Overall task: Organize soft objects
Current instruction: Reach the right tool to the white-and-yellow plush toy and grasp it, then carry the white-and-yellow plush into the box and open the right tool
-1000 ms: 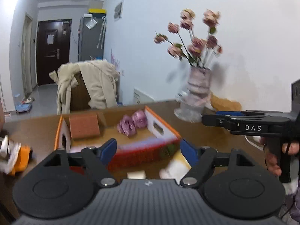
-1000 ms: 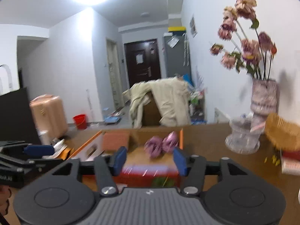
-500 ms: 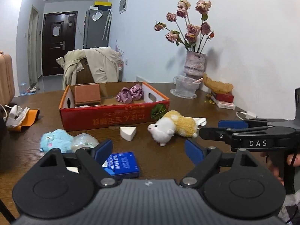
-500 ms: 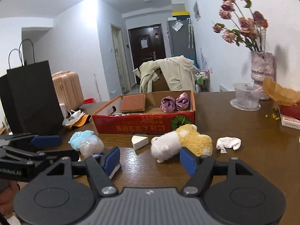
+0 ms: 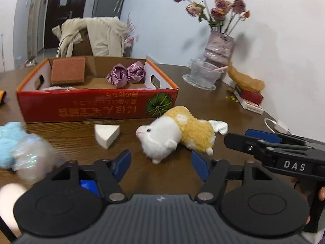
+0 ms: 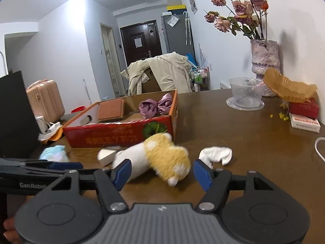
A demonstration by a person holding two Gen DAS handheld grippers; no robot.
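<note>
A white and yellow plush animal (image 5: 174,134) lies on the brown table (image 5: 203,105) in front of a red cardboard box (image 5: 97,104). It also shows in the right wrist view (image 6: 160,156). My left gripper (image 5: 160,162) is open and empty, just short of the plush. My right gripper (image 6: 161,172) is open, with the plush's rear end between its fingertips. The box (image 6: 121,130) holds a purple satin scrunchie (image 5: 126,75) and a brown sponge (image 5: 68,71). A white wedge sponge (image 5: 106,135), a blue fluffy toy (image 5: 10,140) and a white cloth (image 6: 216,154) lie on the table.
A vase of dried roses (image 6: 264,59), a clear plastic bowl (image 6: 244,96) and small red and white boxes (image 6: 303,113) stand at the right wall. A black bag (image 6: 16,111) stands at the left. A chair draped with a coat (image 6: 160,73) is behind the table.
Both grippers have moved down and forward toward the plush animal, which now looks larger and closer. The right gripper's fingertips now flank its yellow end. Both stay open.
</note>
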